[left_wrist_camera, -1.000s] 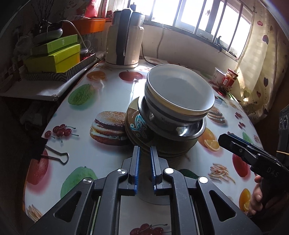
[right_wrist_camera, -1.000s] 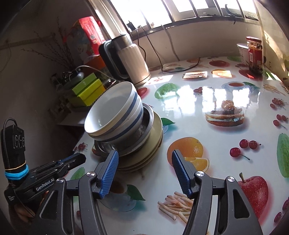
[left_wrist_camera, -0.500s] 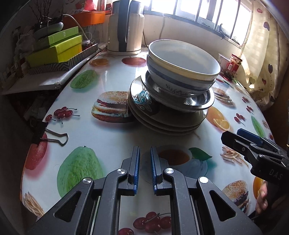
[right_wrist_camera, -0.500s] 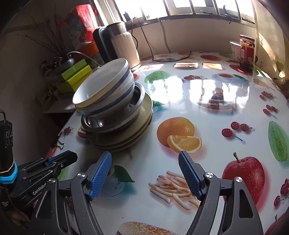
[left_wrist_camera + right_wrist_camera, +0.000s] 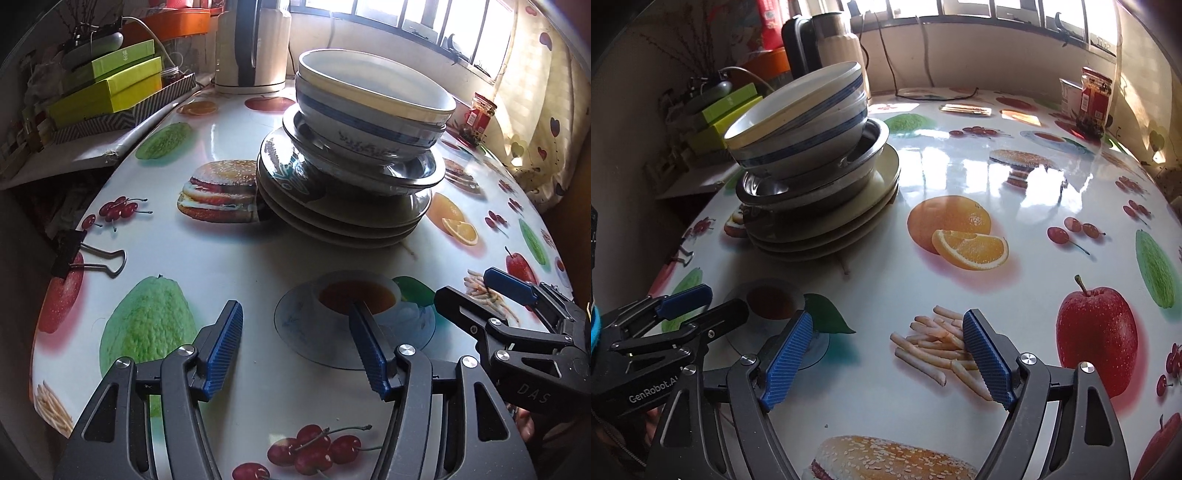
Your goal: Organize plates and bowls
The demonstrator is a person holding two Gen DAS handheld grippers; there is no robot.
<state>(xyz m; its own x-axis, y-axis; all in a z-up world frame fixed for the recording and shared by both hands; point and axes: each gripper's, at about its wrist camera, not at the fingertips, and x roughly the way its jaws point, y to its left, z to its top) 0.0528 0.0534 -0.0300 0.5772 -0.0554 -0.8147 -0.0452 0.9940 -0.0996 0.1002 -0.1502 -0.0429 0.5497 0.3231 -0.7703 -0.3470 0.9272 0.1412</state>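
Note:
One stack stands on the fruit-print table. White bowls with blue bands (image 5: 365, 110) (image 5: 801, 129) sit nested on top, in a steel bowl (image 5: 391, 173) (image 5: 827, 173), which rests on several cream plates (image 5: 332, 218) (image 5: 831, 232). My left gripper (image 5: 295, 339) is open and empty, low over the table in front of the stack; it also shows at the left of the right wrist view (image 5: 698, 306). My right gripper (image 5: 886, 354) is open and empty, near the table's front edge to the right of the stack; it also shows in the left wrist view (image 5: 487, 291).
An electric kettle (image 5: 251, 48) (image 5: 827, 51) stands behind the stack. Green boxes (image 5: 107, 88) lie on a side shelf at the left. A binder clip (image 5: 88, 254) grips the table's left edge. A red jar (image 5: 1095, 99) stands at the far right by the curtain.
My left gripper has opened from shut. Both grippers have drawn back and dropped lower toward the table's front edge, away from the stack. The stack has not moved.

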